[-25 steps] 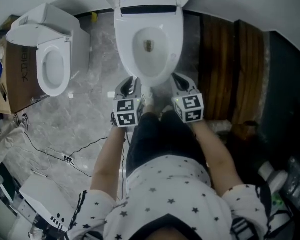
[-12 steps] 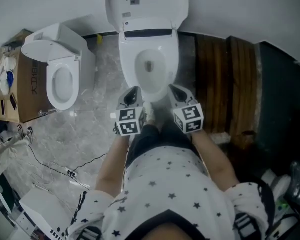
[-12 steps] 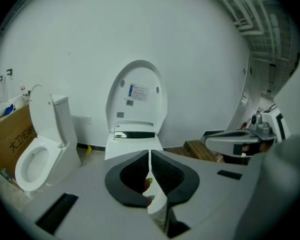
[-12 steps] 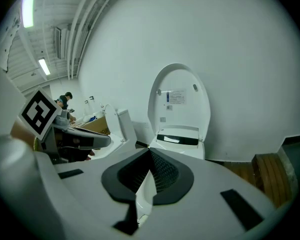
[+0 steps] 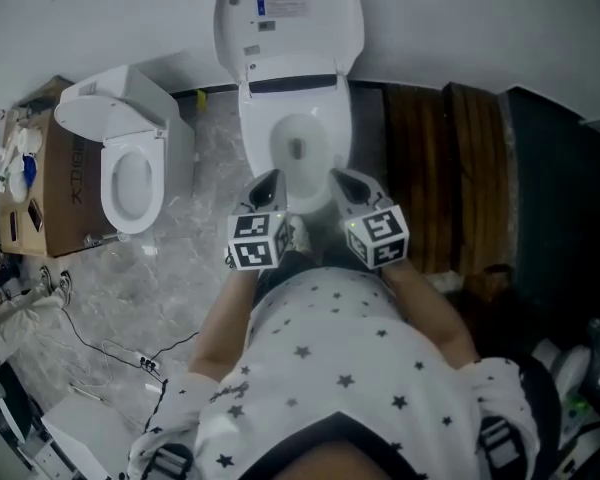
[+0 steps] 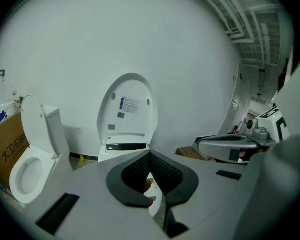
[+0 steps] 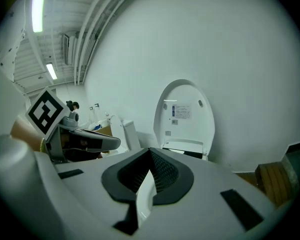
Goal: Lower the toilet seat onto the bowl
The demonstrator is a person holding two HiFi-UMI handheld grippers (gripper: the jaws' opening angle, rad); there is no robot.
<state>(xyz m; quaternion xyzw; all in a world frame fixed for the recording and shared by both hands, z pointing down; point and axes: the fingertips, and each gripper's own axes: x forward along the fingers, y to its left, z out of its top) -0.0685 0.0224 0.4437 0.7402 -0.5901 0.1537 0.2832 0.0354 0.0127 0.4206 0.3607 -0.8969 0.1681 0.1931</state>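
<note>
Fingers [image 6: 131, 176] of the left gripper [image 5: 268, 180] and right gripper [image 5: 343, 179] are closed together, empty, before the toilet bowl [image 5: 259, 133], its lid [image 5: 290, 13] upright.

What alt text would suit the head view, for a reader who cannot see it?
Seen from above, a person in a star-print shirt holds the left claw and right claw, both shut, at the front of a white toilet whose lid stands upright. A second toilet and a cardboard box stand at left, wooden boards at right.
</note>
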